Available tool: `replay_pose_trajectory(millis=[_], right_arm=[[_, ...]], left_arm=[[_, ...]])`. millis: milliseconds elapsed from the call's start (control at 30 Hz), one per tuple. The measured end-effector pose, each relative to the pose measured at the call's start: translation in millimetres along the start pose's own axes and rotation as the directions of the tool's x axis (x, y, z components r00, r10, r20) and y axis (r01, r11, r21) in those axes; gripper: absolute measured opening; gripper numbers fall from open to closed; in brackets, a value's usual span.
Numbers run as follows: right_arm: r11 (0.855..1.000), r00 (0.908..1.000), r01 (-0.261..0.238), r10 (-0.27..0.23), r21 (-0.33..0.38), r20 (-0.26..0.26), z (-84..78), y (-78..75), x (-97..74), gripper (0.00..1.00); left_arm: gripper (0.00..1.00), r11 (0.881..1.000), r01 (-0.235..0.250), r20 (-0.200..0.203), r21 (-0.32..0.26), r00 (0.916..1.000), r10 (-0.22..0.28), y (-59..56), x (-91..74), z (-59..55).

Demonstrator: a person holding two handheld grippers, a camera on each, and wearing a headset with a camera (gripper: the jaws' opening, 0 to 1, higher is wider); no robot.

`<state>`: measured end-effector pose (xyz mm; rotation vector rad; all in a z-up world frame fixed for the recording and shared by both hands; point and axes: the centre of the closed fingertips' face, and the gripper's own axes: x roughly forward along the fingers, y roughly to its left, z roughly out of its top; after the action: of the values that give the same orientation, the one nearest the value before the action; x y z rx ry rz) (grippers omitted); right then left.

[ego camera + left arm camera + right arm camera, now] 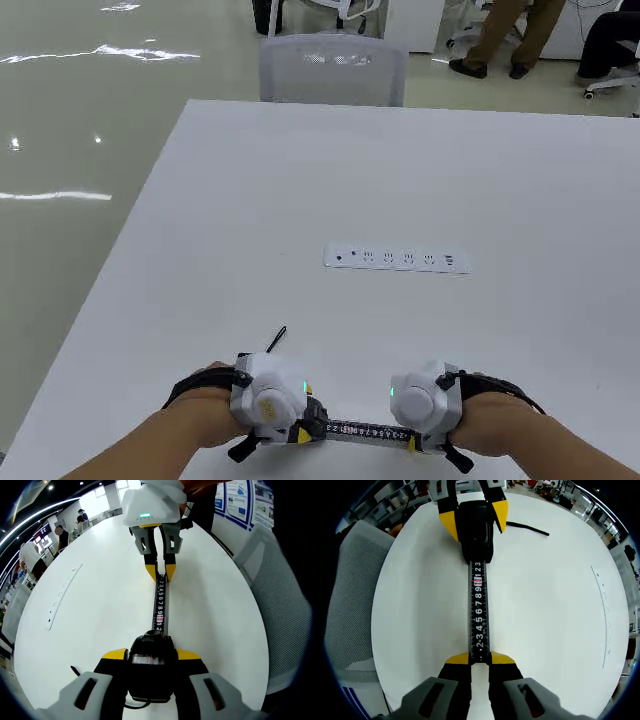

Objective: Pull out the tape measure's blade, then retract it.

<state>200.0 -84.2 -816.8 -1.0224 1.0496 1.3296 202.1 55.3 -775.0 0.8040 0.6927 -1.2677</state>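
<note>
A black tape measure case (152, 667) sits between the yellow-tipped jaws of my left gripper (152, 656), which is shut on it. Its numbered blade (160, 602) runs out flat over the white table to my right gripper (160, 573), which pinches the blade's end. In the right gripper view the blade (478, 612) stretches from my right gripper (479, 658) up to the case (476, 527). In the head view the left gripper (300, 428) and the right gripper (412, 440) face each other near the table's front edge, the blade (365, 433) between them.
A white power strip (396, 258) lies in the middle of the white table (400, 180). The case's black wrist strap (276, 339) trails behind the left gripper. A grey mesh chair (332, 68) stands at the far edge, and people stand beyond it.
</note>
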Motion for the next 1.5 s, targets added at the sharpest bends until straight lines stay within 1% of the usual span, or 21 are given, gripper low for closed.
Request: replay_pose_trajectory(millis=[200,367,533,600,767,1000,1200,1367,1500], right_arm=[[1.0,0.9998,0.004,-0.004,-0.004,-0.019,-9.3,-1.6,-0.6,0.1],[1.0,0.9998,0.006,-0.006,-0.001,-0.019,-14.1,-0.2,-5.4,0.1],[1.0,0.9998,0.007,-0.007,0.002,-0.02,-18.1,-2.6,-4.2,0.1],[1.0,0.9997,0.007,-0.007,-0.002,-0.022,-17.4,-1.4,-4.7,0.1],[1.0,0.9996,0.008,-0.008,-0.001,-0.028,-22.8,-0.3,-5.7,0.1],[1.0,0.9995,0.008,-0.008,0.001,-0.032,-25.6,1.9,-8.1,0.1],[1.0,0.9994,0.007,-0.007,0.001,-0.034,-33.1,-1.2,-6.9,0.1],[1.0,0.999,0.006,-0.005,0.006,-0.045,-37.2,-1.2,-5.7,0.1],[1.0,0.999,0.007,-0.007,0.011,-0.045,-39.6,-0.1,-8.1,0.1]], left_arm=[[0.3,1.0,-0.002,-0.001,0.003,1.0,0.002,-1.0,0.1,0.2],[0.3,1.0,-0.004,-0.002,0.001,1.0,0.004,-0.6,1.5,-1.0],[0.3,1.0,-0.003,-0.004,0.001,1.0,0.003,-0.1,2.2,-1.4],[0.3,1.0,-0.004,-0.003,0.0,1.0,0.004,0.0,2.0,-1.4],[0.3,1.0,-0.003,-0.005,0.001,1.0,0.003,0.5,2.3,-1.8],[0.3,1.0,-0.004,-0.005,-0.002,1.0,0.004,1.2,2.4,-1.8],[0.3,1.0,-0.004,-0.005,-0.003,1.0,0.004,1.5,2.5,-2.1],[0.3,1.0,-0.004,-0.004,-0.004,1.0,0.004,1.9,2.9,-3.2],[0.3,1.0,-0.004,-0.003,-0.005,1.0,0.004,1.1,1.4,-1.7]])
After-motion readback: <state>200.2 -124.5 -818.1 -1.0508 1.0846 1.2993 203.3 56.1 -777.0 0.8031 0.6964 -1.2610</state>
